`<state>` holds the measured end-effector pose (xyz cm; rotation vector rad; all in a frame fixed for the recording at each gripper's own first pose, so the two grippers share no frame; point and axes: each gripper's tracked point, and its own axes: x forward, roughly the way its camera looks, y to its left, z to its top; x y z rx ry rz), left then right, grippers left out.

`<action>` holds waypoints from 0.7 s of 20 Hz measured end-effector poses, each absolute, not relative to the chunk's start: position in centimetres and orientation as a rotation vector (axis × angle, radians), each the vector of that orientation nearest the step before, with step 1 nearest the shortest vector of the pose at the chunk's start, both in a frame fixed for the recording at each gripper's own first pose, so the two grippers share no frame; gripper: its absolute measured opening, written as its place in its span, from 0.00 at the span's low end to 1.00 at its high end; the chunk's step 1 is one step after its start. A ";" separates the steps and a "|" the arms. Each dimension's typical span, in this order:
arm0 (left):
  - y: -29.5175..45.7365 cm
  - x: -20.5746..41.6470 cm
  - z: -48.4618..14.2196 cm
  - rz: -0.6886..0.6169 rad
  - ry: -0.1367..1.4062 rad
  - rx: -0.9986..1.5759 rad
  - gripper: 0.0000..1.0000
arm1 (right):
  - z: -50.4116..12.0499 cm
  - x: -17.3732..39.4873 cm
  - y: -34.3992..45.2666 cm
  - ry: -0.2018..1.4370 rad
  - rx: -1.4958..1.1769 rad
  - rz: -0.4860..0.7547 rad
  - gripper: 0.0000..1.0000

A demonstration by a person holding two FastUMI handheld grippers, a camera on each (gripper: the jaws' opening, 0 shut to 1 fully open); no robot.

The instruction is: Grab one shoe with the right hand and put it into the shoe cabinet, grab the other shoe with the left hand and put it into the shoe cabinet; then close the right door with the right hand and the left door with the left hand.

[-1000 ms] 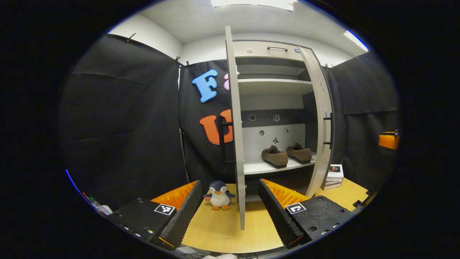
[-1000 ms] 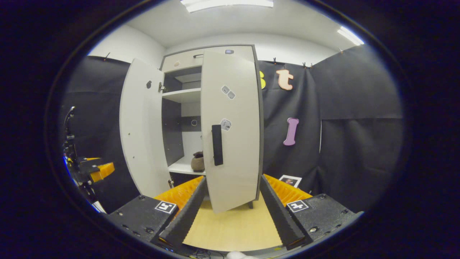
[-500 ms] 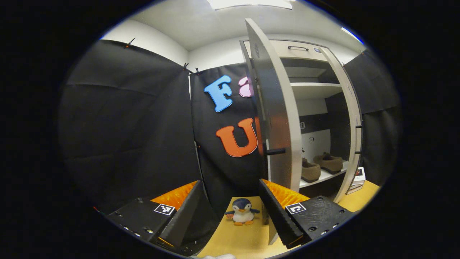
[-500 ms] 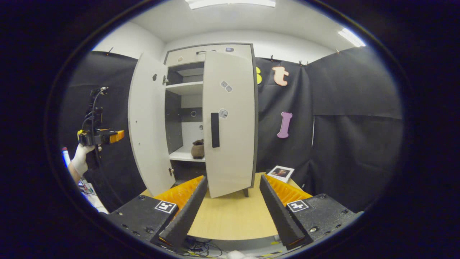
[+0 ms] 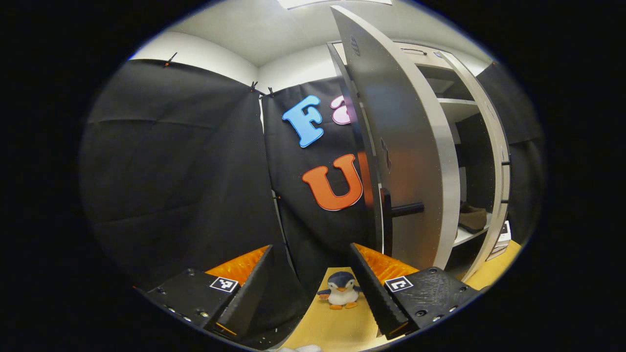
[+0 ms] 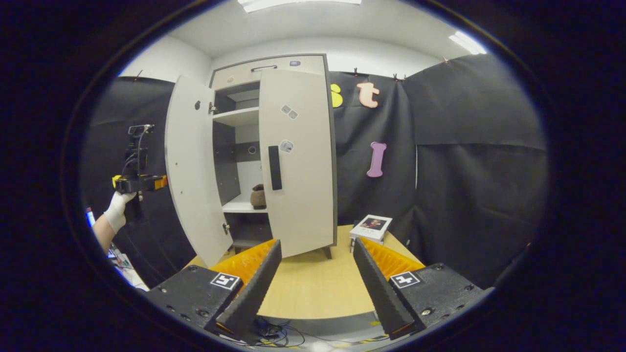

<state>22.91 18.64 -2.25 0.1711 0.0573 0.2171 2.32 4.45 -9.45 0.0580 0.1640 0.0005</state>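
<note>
Grey, smooth left door (image 5: 411, 161) looms close in the left gripper view, black bar handle (image 5: 403, 210) jutting; left gripper (image 5: 313, 293) fingers spread, empty; brown fuzzy shoe (image 5: 472, 217) on the shelf. Right gripper view: right gripper (image 6: 315, 288) fingers apart above the wooden surface (image 6: 313, 288); right door (image 6: 298, 161) nearly shut

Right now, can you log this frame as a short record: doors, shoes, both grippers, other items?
right door: nearly shut, not flush with the cabinet
left door: wide open
shoes: brown shoe on the lower shelf
left gripper: open, empty, beside the left door's outer face
right gripper: open, empty, set back from the cabinet
other items: toy penguin and books on the wooden table
</note>
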 end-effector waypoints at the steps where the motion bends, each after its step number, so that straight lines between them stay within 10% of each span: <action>1: 18.6 22.8 -2.4 0.223 0.057 0.173 0.92 | -9.4 2.4 4.6 0.167 0.056 0.009 0.96; 14: 14.0 22.2 -2.5 0.175 0.072 0.153 0.87 | -8.6 2.1 3.8 0.160 0.041 0.031 0.97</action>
